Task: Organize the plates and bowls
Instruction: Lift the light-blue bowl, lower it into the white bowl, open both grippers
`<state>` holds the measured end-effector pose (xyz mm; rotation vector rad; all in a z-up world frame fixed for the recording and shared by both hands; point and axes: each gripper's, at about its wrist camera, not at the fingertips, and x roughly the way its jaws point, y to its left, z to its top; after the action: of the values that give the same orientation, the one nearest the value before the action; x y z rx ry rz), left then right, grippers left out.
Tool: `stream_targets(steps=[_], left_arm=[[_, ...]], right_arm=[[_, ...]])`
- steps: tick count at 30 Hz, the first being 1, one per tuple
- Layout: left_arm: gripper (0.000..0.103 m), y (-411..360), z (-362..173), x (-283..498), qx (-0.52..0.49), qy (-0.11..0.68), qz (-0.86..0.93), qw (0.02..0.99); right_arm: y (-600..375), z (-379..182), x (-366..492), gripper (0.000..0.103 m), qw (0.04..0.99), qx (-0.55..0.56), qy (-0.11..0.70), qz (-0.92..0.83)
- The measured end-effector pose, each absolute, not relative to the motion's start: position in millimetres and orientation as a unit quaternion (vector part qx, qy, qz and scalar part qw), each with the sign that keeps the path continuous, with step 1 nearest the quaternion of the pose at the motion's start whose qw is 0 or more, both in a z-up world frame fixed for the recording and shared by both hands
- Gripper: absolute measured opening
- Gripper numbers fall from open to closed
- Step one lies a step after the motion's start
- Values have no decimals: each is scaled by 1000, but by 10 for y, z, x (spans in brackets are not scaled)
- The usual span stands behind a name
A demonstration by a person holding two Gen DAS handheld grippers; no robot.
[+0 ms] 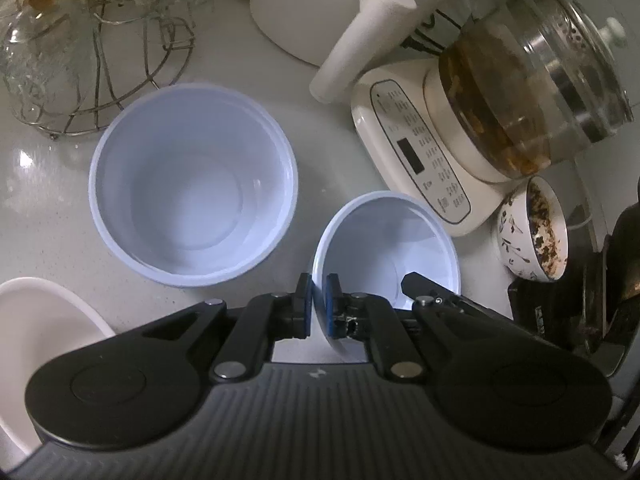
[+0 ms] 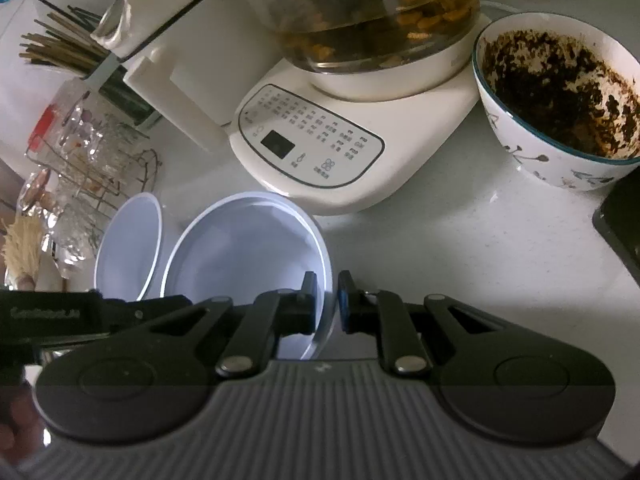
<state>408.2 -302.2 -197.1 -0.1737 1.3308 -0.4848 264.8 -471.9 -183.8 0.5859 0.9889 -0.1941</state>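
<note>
Here both claws pinch one small white bowl (image 1: 384,240): left claw (image 1: 319,304) at its nine o'clock rim, right claw (image 2: 327,304) at three; light, stiff, slippery.

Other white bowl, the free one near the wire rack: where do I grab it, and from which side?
Take the larger white bowl by its rim, from above, one finger inside the wall, one outside. It stands upright, mouth open and empty. Choose the arc facing the left gripper; the wire rack crowds the far side.
</note>
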Motion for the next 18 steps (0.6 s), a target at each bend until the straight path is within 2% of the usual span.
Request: stream_targets(steps=[18], left_arm=[[8, -2813, -1594, 3860, -56, 586, -291, 754]], right_arm=[[-4461, -1441, 2255, 16, 856, 259, 437, -98]])
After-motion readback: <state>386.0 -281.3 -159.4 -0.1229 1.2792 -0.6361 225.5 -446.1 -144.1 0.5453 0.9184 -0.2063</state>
